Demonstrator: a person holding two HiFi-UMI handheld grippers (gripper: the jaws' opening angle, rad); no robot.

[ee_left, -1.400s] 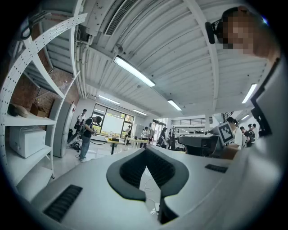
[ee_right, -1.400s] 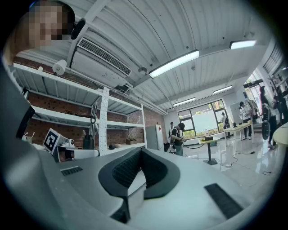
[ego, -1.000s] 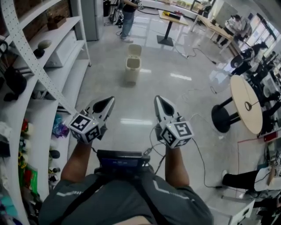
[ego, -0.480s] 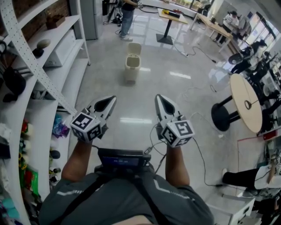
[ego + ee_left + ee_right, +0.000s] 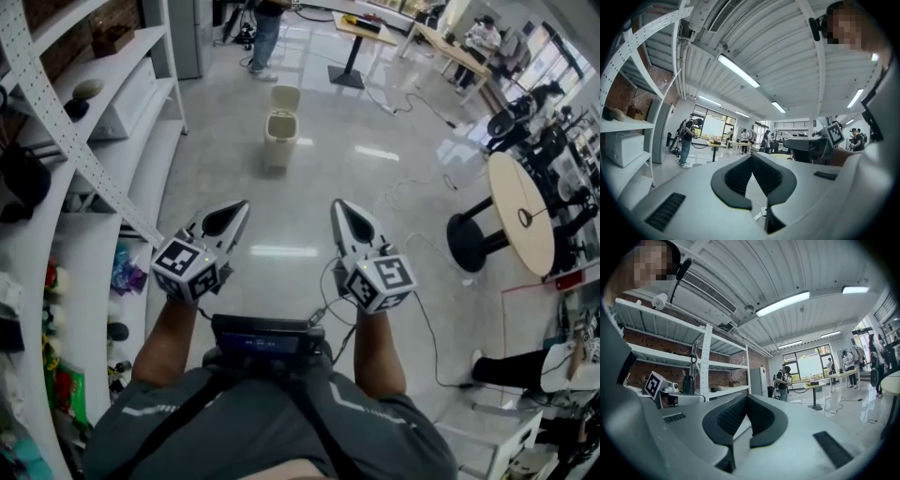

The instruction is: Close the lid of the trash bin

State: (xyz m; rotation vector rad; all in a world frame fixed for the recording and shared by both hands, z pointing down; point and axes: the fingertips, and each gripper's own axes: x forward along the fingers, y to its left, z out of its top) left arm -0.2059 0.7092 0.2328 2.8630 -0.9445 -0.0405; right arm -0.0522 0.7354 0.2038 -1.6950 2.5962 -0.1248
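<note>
Floor (image 5: 309, 225) is pale, glossy, w/ light streaks reflected on it. White shelving (image 5: 103, 141) runs down my left, odd bits on each level. Round desk (image 5: 521, 214) on a black pedestal stands off to my right. A person (image 5: 265, 28) stands at the far end of the room.

Trash bin (image 5: 279, 142) sits on the floor straight ahead, well apart from both claws. Its lid (image 5: 285, 98) is up, tilted back, so the bin is open.

Left claw (image 5: 239, 208) is closed, jaw tips touching, nothing between. Right claw (image 5: 339, 208) is the same: closed, empty. Both are held out in front of me, side by side, pointing fwd.

No print I can read; the only markings are the b/w square markers on the cubes.

The bin shows in the head view only. Left claw view looks higher up: ribbed ceiling w/ strip lights (image 5: 738, 70), plus the right claw's marker cube (image 5: 834, 134). Right claw view adds the brick wall (image 5: 670, 341) behind the shelving, big windows (image 5: 808, 366) at the far end, and the left claw's marker cube (image 5: 654, 385).
</note>
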